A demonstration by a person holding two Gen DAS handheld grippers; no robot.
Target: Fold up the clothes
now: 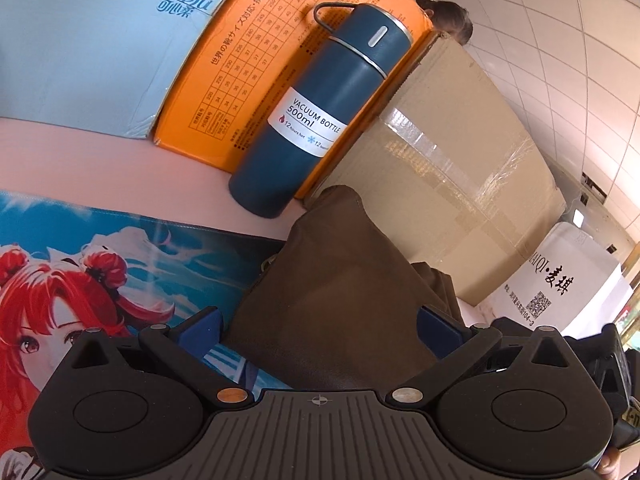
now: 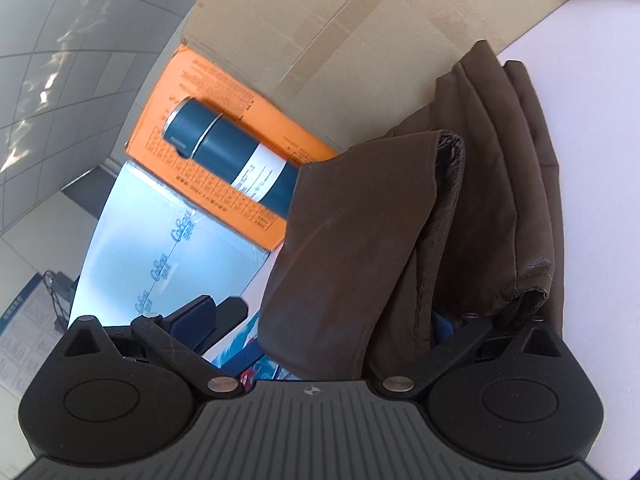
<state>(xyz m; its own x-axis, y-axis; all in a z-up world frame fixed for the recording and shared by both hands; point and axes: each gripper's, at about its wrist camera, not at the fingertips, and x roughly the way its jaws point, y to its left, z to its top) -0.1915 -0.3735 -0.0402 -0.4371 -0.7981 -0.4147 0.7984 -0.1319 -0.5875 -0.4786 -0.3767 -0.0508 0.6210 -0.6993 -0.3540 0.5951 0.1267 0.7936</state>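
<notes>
A brown garment [image 1: 332, 300] lies folded in layers on the pink table [image 1: 100, 160], partly over an anime-print mat [image 1: 120, 264]. My left gripper [image 1: 320, 332] is open, its blue fingers [image 1: 202, 330] wide apart on either side of a raised fold of the cloth. In the right wrist view the same brown garment [image 2: 360, 240] fills the middle, with stacked folds at the right [image 2: 520, 184]. My right gripper [image 2: 320, 320] is open; its left finger [image 2: 196, 318] shows, while cloth hides the right one.
A dark blue vacuum bottle [image 1: 320, 108] stands just behind the garment, against an orange box [image 1: 248, 72]. A light blue box [image 1: 88, 40] is at the left, a taped cardboard box [image 1: 452, 184] and a white box [image 1: 560, 280] at the right. The bottle also shows in the right wrist view [image 2: 232, 156].
</notes>
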